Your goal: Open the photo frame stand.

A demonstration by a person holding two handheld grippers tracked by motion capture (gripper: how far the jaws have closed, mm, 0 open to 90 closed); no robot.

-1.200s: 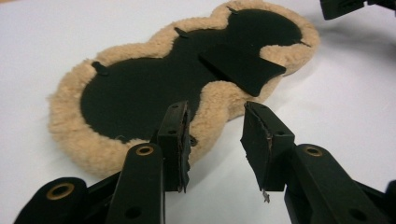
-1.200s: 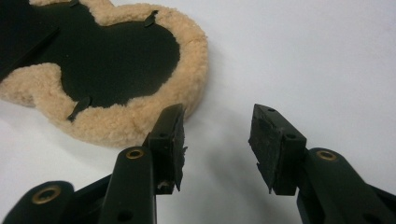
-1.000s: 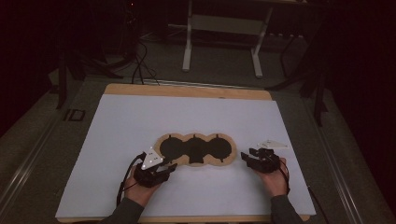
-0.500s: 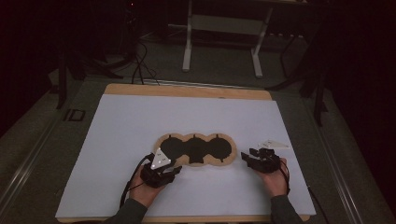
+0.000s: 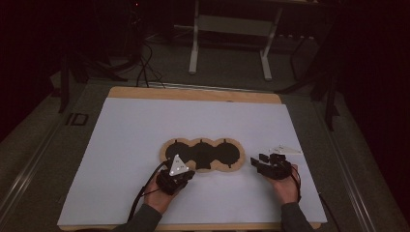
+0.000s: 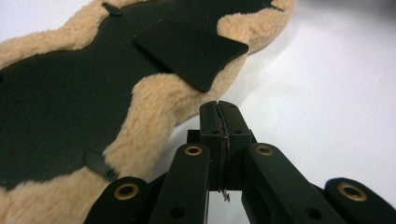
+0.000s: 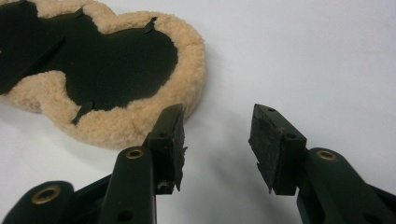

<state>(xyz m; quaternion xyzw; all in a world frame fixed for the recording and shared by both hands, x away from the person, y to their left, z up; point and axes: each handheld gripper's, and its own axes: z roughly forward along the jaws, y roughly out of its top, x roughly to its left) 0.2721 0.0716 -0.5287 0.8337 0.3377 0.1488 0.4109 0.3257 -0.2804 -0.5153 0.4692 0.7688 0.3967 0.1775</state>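
Observation:
A three-lobed pad [image 5: 202, 154] with a tan fleece rim and black middle lies flat on the white table cover [image 5: 145, 130]. In the left gripper view the pad [image 6: 70, 102] has a loose black flap [image 6: 191, 53] lying across it. My left gripper [image 5: 186, 174] sits at the pad's near left edge, its jaws pressed together with nothing between them [image 6: 219, 112], just off the fleece rim. My right gripper [image 5: 258, 162] rests on the cover just right of the pad and stands open [image 7: 217, 135], empty. The pad's end lobe [image 7: 121, 60] lies to its left.
Small pale flat pieces [image 5: 283, 150] lie on the cover just beyond the right gripper. The wooden table edge [image 5: 193, 94] shows at the back. Behind it stand a white table frame [image 5: 227, 24] and floor cables [image 5: 145, 67].
My left gripper has slid right and forward, up to the pad's near left edge. The right gripper and the pad have stayed put.

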